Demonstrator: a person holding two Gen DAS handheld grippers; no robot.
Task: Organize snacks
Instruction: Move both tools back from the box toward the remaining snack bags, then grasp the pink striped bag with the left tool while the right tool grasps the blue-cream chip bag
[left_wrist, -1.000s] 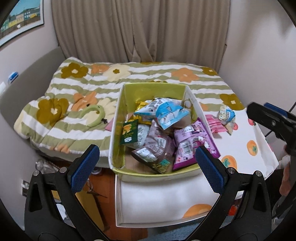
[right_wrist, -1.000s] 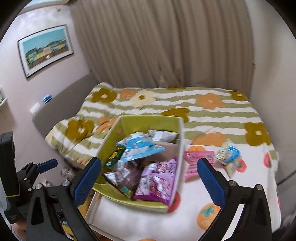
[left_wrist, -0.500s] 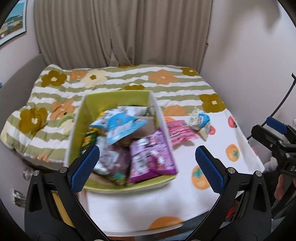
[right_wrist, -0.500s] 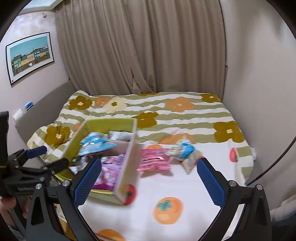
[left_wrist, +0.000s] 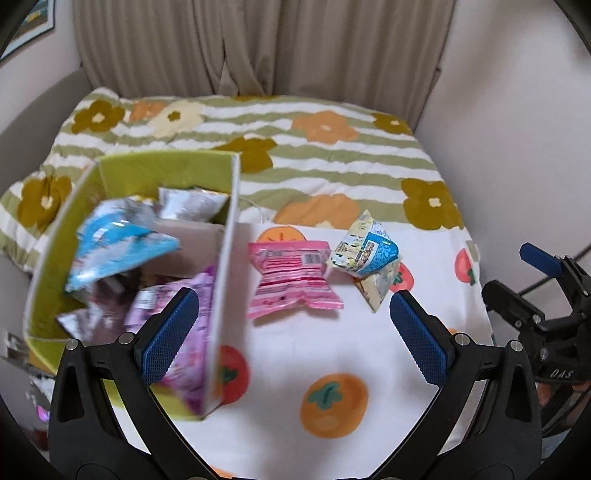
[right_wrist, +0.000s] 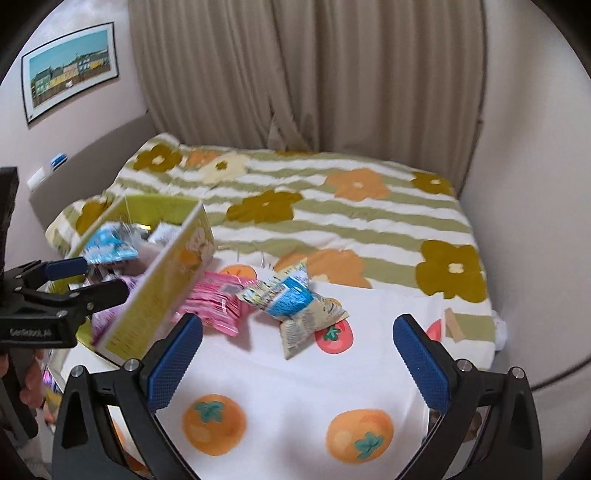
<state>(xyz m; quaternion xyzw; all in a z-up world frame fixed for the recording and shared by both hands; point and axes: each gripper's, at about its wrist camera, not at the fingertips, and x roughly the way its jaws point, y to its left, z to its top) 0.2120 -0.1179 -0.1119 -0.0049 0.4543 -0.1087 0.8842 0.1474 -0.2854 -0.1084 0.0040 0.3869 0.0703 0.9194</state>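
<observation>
A yellow-green box (left_wrist: 225, 236) (right_wrist: 162, 280) holds several snack bags, among them a light blue one (left_wrist: 114, 247) and a purple one (left_wrist: 184, 314). To its right, on the fruit-print cloth, lie a pink packet (left_wrist: 291, 280) (right_wrist: 218, 299) and a blue-and-cream packet (left_wrist: 369, 258) (right_wrist: 295, 299). My left gripper (left_wrist: 293, 332) is open, hovering in front of the box's right wall and the pink packet. My right gripper (right_wrist: 297, 356) is open too, above the cloth just short of the two loose packets. Neither holds anything.
The white cloth with orange fruit prints (left_wrist: 332, 402) (right_wrist: 288, 406) covers a table against a bed with a flowered striped quilt (left_wrist: 295, 147) (right_wrist: 332, 206). Curtains (right_wrist: 295, 74) hang behind, a wall (right_wrist: 535, 184) is close on the right, and a framed picture (right_wrist: 70, 66) hangs left.
Both views have swung right and nearer: the box has slid toward the left of each frame and the two loose packets now lie centred ahead of the open grippers.
</observation>
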